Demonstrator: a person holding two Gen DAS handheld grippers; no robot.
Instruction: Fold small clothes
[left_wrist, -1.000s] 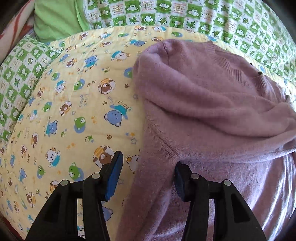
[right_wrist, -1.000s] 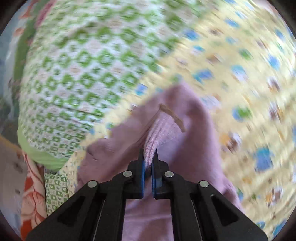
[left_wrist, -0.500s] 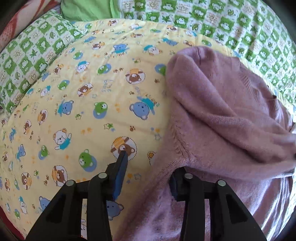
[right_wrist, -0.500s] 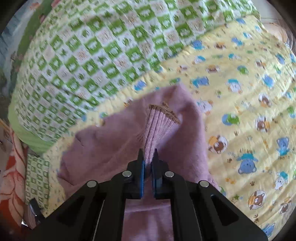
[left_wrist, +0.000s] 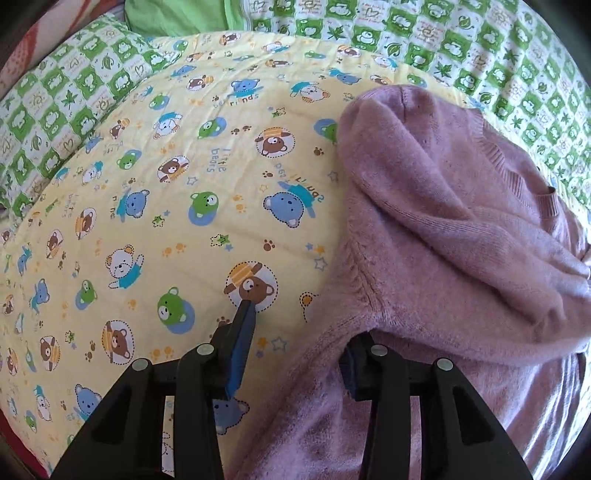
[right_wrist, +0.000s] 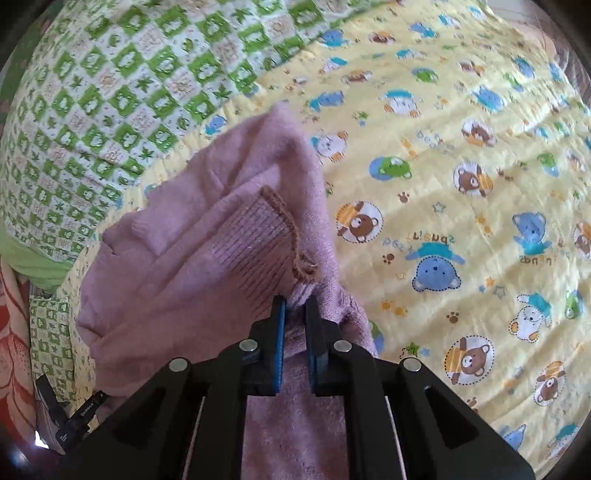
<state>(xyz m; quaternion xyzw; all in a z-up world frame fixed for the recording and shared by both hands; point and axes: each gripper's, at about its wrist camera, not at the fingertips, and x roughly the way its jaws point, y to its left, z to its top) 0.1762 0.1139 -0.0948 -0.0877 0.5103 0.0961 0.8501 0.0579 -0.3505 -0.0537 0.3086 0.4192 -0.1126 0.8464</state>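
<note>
The sweater (left_wrist: 461, 236) fills the frame's right on the quilt (left_wrist: 166, 184). Left gripper (left_wrist: 295, 332) fingers are spread astride its edge, one under a fold. Right gripper (right_wrist: 295, 306) fingers pinch the sleeve's cuff (right_wrist: 258, 236), mid-frame.

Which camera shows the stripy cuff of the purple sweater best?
The right wrist view: the cuff sits just beyond the right tongs, ribs and brown edge clear. The left wrist view shows the sweater, no cuff.
</note>
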